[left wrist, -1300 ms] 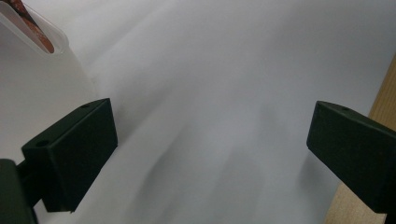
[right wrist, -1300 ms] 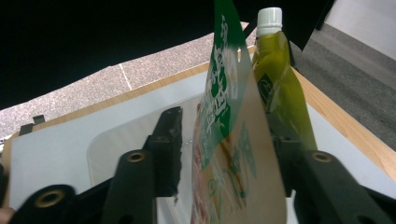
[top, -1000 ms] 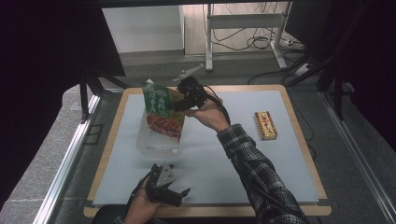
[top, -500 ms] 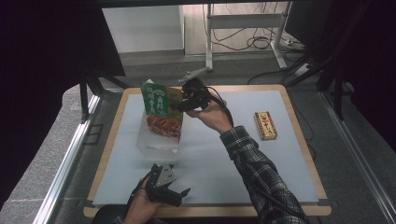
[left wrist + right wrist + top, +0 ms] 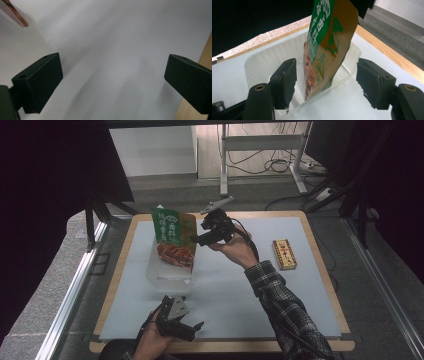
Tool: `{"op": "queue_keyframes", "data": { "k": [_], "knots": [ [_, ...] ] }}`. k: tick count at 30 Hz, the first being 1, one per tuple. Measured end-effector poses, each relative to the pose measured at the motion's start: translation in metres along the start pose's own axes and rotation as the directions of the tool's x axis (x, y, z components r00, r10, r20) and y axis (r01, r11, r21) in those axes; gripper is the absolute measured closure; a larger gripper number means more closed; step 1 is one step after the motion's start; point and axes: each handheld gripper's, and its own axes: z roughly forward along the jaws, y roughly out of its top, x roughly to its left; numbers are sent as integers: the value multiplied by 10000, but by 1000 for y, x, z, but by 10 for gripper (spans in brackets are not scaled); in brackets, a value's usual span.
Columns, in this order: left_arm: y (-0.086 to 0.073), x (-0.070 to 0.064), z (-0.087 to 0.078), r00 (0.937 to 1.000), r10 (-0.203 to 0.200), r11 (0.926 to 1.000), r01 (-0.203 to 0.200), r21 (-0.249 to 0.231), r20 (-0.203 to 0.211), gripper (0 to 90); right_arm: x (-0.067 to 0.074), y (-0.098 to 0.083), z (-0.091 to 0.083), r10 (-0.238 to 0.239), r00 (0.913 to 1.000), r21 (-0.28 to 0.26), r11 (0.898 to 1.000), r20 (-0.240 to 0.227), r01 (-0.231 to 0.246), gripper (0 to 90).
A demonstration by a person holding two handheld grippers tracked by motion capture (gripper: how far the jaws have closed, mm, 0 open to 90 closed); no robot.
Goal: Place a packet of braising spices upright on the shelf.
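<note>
Between the jaws of the right gripper [image 5: 325, 83], which stand wide apart and touch nothing, a green and tan snack bag [image 5: 329, 42] stands on its lower edge inside a clear tray [image 5: 262, 62], leaning toward the far side. From above, the bag [image 5: 174, 236] rises well over the tray [image 5: 167, 272], with the right gripper [image 5: 196, 240] just beside its right edge. With nothing gripping it, the bag looks top-heavy; my guess is it could tip over the tray wall, or drag the light tray with it, if a jaw brushes it while pulling away. Closing the jaws again from this side might also crumple the bag rather than steady it. Near the table's front edge the left gripper [image 5: 186, 329] rests low, its jaws spread wide over bare white table [image 5: 120, 37], too far off to catch a fall. To the right of the working hand lies a small box [image 5: 284, 254], well apart and unlikely to interfere.
</note>
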Motion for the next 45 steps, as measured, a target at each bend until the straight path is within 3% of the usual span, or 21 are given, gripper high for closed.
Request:
{"op": "queue_keyframes", "data": {
  "k": [15, 32, 39, 45],
  "knots": [
    [0, 1, -1, 9998, -168, 9998, 168, -95, 82, 14, -2, -30, -14, 120, 9999, 32, 9999, -4, -120, 219],
    [0, 0, 0, 9999, -133, 9999, 134, -32, 41, 14, -10, -72, -29, 472, 9981, -55, 9989, 406, -470, 77],
    [0, 0, 0, 10000, -88, 10000, 88, -8, 4, 14, -15, -87, -36, 413, 9966, -102, 9991, 708, -407, 45],
    [0, 0, 1, 10000, -84, 10000, 84, 3, -12, 14, -18, -102, -45, 194, 9944, 183, 9996, 1040, -215, 37]
  ]
}}
